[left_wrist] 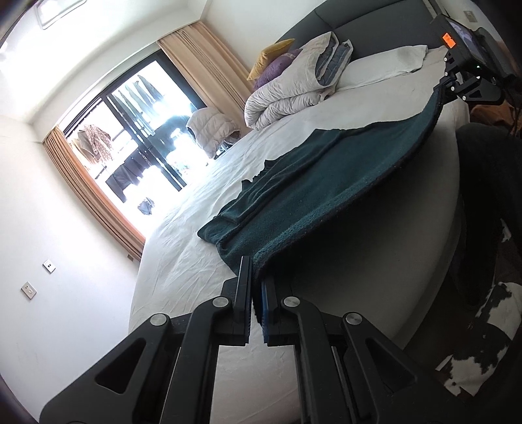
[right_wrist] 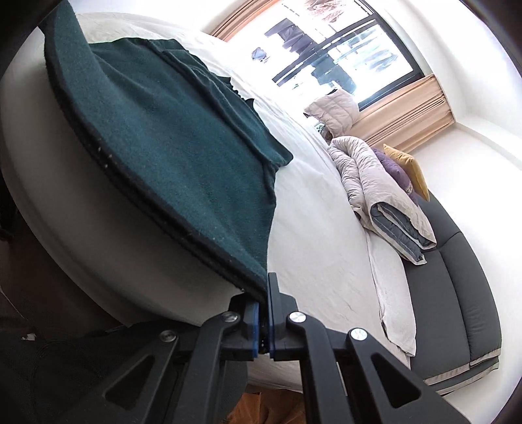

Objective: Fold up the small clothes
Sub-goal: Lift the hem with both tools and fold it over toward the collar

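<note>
A dark green fleece garment (left_wrist: 313, 182) lies on the white bed (left_wrist: 202, 208), its near hem stretched taut and lifted off the mattress edge. My left gripper (left_wrist: 256, 280) is shut on one corner of that hem. The right gripper (left_wrist: 448, 85) shows at the far end of the same hem in the left wrist view. In the right wrist view the right gripper (right_wrist: 265, 295) is shut on the other corner of the green garment (right_wrist: 182, 137), which runs away toward the upper left. The rest of the cloth rests rumpled on the sheet.
A rolled grey duvet (left_wrist: 293, 88) and purple and yellow cushions (left_wrist: 277, 62) lie near the dark headboard (left_wrist: 375, 22). A white pillow (left_wrist: 381, 67) sits beside them. A black-and-white rug (left_wrist: 479, 329) covers the floor by the bed. A window with beige curtains (left_wrist: 91, 182) is beyond.
</note>
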